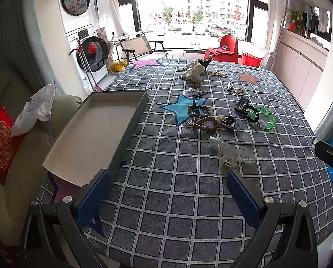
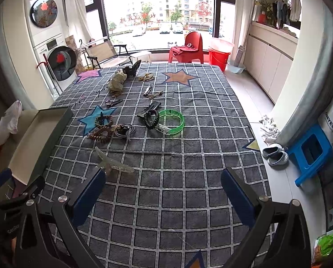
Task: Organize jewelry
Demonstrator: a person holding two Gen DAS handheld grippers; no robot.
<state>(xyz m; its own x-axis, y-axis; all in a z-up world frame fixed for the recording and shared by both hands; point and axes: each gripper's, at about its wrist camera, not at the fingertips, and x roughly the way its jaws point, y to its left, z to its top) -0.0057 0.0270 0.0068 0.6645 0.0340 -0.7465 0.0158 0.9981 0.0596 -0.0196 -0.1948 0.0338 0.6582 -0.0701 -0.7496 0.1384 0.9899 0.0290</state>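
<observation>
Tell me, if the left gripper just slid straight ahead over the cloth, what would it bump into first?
Probably the clear hair claw clip, lying just ahead of the open left gripper, slightly right of centre. Depth is hard to judge; dead centre it might pass and reach the wooden bead bracelets.

The left gripper (image 1: pixel 168 192) hovers spread wide above the checked cloth (image 1: pixel 188 201). Just beyond its right finger lies a clear clip (image 1: pixel 231 153); an empty tray (image 1: pixel 95 134) sits beyond its left finger, beads (image 1: pixel 205 122) farther ahead.

Tabletop (image 1: pixel 188 201) under a grey checked star-patterned cloth, open shallow box (image 1: pixel 95 134) ahead-left of the left tongs (image 1: pixel 168 197), clear hair claw (image 1: pixel 231 154) just beyond them, beaded bracelets (image 1: pixel 202 118), black coil tie and green bangle (image 1: pixel 265 117) farther out, polka-dot scrunchie (image 1: pixel 194 72) near the far edge
</observation>
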